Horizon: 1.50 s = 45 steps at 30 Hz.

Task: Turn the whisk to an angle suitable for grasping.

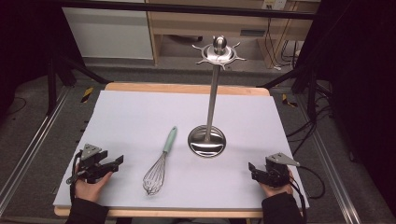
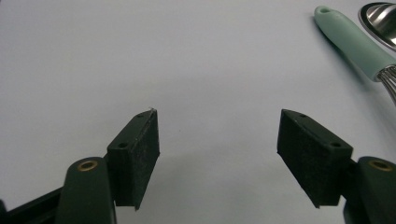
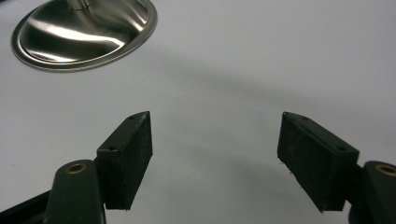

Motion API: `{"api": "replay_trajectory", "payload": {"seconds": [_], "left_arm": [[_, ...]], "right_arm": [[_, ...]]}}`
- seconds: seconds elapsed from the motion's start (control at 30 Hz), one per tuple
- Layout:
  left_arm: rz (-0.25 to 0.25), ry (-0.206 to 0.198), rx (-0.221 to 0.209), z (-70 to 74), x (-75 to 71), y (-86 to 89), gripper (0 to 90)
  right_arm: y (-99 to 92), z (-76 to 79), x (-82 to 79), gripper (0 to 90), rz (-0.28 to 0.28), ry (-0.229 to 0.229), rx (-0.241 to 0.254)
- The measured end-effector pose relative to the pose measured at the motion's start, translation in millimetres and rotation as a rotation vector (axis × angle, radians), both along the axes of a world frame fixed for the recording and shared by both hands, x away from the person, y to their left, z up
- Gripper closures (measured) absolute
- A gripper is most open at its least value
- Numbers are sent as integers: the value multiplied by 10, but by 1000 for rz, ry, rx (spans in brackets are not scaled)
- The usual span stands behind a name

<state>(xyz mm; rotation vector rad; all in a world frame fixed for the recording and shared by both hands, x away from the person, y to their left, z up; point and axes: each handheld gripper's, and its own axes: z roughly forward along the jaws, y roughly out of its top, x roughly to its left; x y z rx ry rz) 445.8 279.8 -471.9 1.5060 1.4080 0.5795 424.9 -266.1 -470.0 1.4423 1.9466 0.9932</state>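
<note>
A wire whisk [image 1: 158,169] with a mint-green handle [image 2: 351,41] lies flat on the pale mat, handle pointing away from me. Just right of it stands a steel utensil stand [image 1: 211,100]: a round base [image 3: 84,32], a tall thin pole and a hooked crown on top. My left gripper [image 1: 115,163] rests low on the mat to the left of the whisk, jaws wide open and empty [image 2: 217,140]. My right gripper [image 1: 252,169] rests at the mat's front right, below the stand's base, jaws also wide open with only bare mat between them [image 3: 215,140].
The pale mat [image 1: 135,116] covers a wooden table [image 1: 187,87] with metal rails along both sides. Behind the table are cabinets and cables on the floor. Bare mat stretches across the far half and between the two grippers.
</note>
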Motion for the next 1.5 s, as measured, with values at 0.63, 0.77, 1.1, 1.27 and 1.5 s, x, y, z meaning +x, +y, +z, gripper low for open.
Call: {"api": "replay_trajectory", "payload": {"seconds": [0.63, 0.77, 1.1, 1.27, 1.5], "left_arm": [[-28, -16, -29, 189, -24, -113, 280], [-43, -9, -39, 231, -9, -137, 274], [-80, 0, -41, 331, 32, -218, 269], [-98, -5, -51, 420, 61, -270, 264], [-129, -13, -42, 519, 90, -375, 269]], "right_arm": [[3, -6, -27, 322, 16, -16, -31], [6, -9, -27, 322, 9, -12, -24], [7, -5, -28, 337, -3, -17, -30], [3, 5, -34, 343, -4, -16, -24], [0, 6, -32, 342, -2, -13, -24]]}}
